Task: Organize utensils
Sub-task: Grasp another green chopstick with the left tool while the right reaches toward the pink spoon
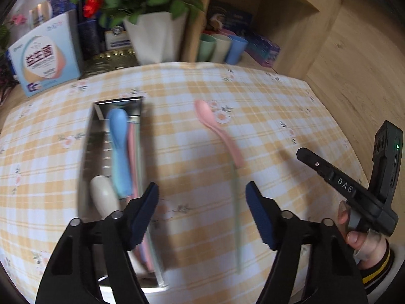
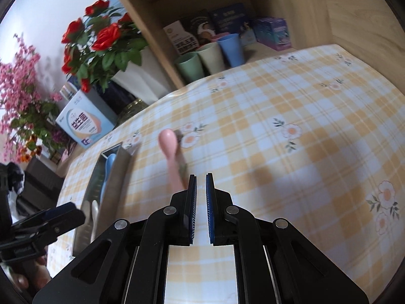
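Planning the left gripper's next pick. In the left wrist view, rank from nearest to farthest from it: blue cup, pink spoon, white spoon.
1. white spoon, in the metal tray, just left of the left gripper.
2. pink spoon, on the cloth ahead, slightly right.
3. blue cup, at the shelf, far back.

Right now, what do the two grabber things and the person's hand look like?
Both grabbers are black plastic with round silver pins at the joints. The left gripper has dark blue ribbed pads on its fingers; the right gripper has the same blue pads. From the left camera, the right one's side reads "DAS" in white, with a tiny green light. The hand wears a dark sleeve with yellow stripes.
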`<state>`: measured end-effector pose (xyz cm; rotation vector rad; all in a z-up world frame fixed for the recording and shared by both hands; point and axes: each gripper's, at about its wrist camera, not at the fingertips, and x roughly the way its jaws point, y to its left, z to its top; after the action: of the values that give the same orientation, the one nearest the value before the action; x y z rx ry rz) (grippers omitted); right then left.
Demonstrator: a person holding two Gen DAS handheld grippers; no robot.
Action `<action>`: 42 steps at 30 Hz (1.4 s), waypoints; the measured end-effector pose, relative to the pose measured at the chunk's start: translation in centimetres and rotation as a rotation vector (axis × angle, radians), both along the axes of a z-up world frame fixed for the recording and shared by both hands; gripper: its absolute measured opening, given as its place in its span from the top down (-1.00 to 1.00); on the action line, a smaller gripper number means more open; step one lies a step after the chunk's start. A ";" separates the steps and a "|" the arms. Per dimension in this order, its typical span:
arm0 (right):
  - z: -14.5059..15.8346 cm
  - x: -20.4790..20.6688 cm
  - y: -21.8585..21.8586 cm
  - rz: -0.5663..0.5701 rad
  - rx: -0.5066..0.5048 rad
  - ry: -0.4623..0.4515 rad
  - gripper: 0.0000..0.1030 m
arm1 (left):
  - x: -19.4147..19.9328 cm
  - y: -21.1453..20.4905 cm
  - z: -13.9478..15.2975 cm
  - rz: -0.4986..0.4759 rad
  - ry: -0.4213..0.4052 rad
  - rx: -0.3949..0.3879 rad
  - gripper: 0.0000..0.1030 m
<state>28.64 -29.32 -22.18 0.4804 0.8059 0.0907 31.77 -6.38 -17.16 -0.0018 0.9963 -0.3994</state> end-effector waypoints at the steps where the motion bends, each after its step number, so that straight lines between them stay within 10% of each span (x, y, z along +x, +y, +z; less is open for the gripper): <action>1: -0.1 0.0 -0.4 -0.003 0.005 0.001 0.84 | 0.2 -0.7 -0.2 -0.007 0.007 0.004 -0.28; 7: -1.0 -0.2 -2.6 -0.015 0.029 -0.006 0.84 | 0.5 -3.3 -3.0 -0.062 0.064 -0.034 0.48; 42: -2.7 -0.2 -4.5 -0.036 0.093 0.021 0.84 | 1.9 -7.0 -8.1 -0.057 0.063 0.116 0.89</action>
<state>28.49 -33.87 -24.91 0.5842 0.8158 0.0904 33.70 -13.42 -25.25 0.1195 1.0828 -0.3951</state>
